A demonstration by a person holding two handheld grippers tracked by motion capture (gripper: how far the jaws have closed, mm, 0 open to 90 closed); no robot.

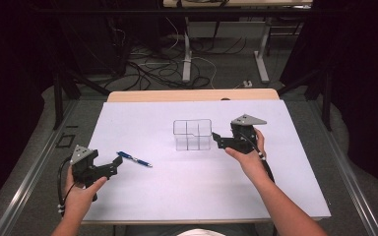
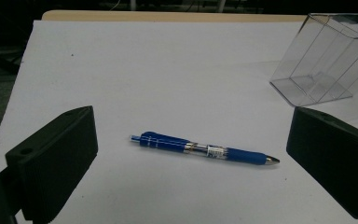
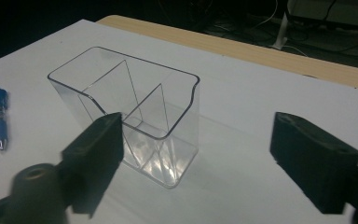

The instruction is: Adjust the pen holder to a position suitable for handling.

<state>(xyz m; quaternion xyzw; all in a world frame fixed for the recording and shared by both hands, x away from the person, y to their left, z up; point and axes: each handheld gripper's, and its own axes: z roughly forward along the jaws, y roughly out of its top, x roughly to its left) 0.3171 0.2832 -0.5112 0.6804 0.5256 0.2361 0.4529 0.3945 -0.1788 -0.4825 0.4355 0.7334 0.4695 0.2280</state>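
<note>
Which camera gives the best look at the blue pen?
The left gripper view: the blue pen lies whole and close between the open jaws, clip and tip clear. The high view shows it small; the right gripper view shows it foreshortened at the left edge.

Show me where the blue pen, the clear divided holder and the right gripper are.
blue pen (image 2: 205, 150), left gripper view, mid-barrel.
clear divided holder (image 3: 179, 140), right gripper view, near corner wall.
right gripper (image 1: 215, 137), high view, between its jaw tips.

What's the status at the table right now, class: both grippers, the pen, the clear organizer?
Left gripper open, facing blue pen, not touching. Right gripper open beside clear organizer, empty, upright. Pen flat on white sheet. Nothing between.
</note>
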